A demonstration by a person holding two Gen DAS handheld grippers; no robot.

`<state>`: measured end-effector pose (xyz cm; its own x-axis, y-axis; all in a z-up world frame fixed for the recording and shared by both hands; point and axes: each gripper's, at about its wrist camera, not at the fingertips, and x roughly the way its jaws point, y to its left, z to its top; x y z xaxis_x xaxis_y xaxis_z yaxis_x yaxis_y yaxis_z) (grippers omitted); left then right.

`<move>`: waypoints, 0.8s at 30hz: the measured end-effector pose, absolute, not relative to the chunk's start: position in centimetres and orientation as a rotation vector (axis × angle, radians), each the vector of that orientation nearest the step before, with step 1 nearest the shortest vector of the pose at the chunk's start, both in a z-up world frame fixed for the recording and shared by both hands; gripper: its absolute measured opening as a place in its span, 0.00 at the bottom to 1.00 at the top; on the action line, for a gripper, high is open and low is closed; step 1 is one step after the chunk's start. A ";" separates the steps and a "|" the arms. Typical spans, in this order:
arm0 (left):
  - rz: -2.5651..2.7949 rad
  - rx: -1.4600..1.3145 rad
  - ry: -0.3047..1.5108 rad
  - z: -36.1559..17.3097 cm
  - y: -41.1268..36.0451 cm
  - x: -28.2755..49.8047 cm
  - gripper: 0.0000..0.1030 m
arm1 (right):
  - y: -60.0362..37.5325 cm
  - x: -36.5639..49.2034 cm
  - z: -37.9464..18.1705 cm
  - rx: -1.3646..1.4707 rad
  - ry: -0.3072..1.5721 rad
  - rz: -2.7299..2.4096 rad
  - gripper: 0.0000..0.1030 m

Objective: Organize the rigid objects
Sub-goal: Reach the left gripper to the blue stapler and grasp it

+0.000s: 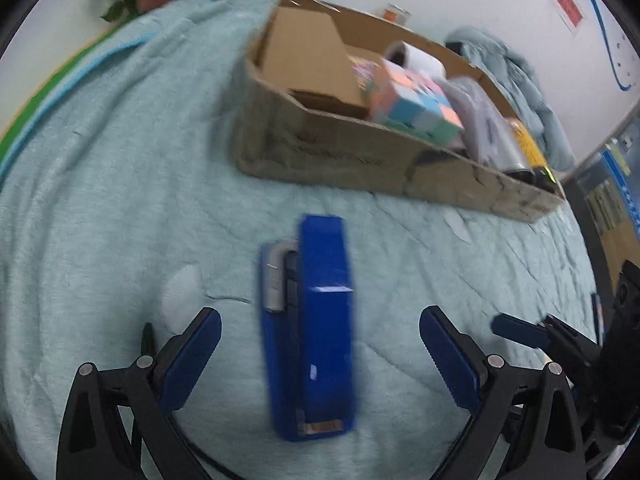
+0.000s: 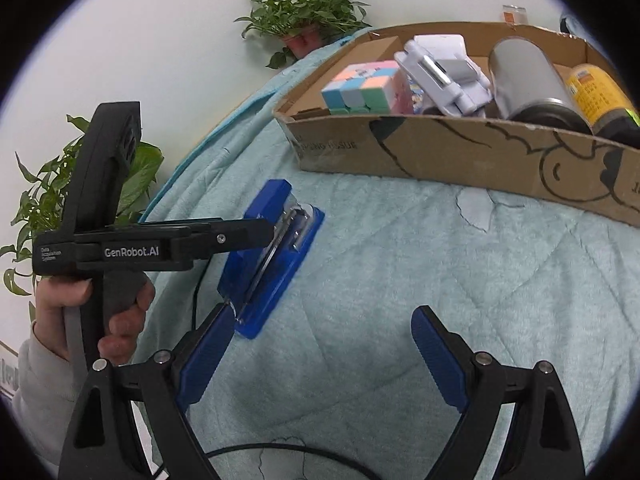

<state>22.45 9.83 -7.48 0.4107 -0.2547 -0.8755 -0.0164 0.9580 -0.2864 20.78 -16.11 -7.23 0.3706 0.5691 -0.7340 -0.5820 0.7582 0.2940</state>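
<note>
A blue stapler [image 1: 316, 324] lies on its side on the teal blanket, between the spread fingers of my left gripper [image 1: 320, 354], which is open around it without touching. In the right wrist view the stapler [image 2: 272, 256] lies left of centre with the left gripper's black body over it. My right gripper [image 2: 320, 356] is open and empty above the blanket, to the right of the stapler. A cardboard box [image 1: 360, 160] [image 2: 460, 152] behind it holds a pastel cube [image 2: 362, 86], a white stapler [image 2: 444, 74], a grey can [image 2: 528, 80] and a yellow can [image 2: 600, 92].
The teal blanket [image 2: 400, 280] covers the surface. Potted plants [image 2: 304, 16] stand against the white wall at the back left. A crumpled blue cloth [image 1: 516, 80] lies behind the box. A black cable [image 2: 280, 450] runs near the right gripper's base.
</note>
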 end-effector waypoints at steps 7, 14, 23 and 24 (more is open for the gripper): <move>-0.165 -0.192 1.227 -9.0 5.5 22.3 0.87 | -18.7 20.2 -7.8 0.009 0.967 0.685 0.88; -0.242 -0.258 1.251 -8.3 1.5 22.0 0.87 | -20.8 19.5 -8.4 0.038 0.976 0.671 0.88; -0.455 -0.470 1.298 -8.2 -5.4 22.3 0.87 | -24.8 18.0 -8.3 0.052 0.952 0.600 0.88; -0.463 -0.478 1.299 -8.2 -5.7 22.2 0.87 | -25.0 17.8 -8.3 0.049 0.945 0.597 0.88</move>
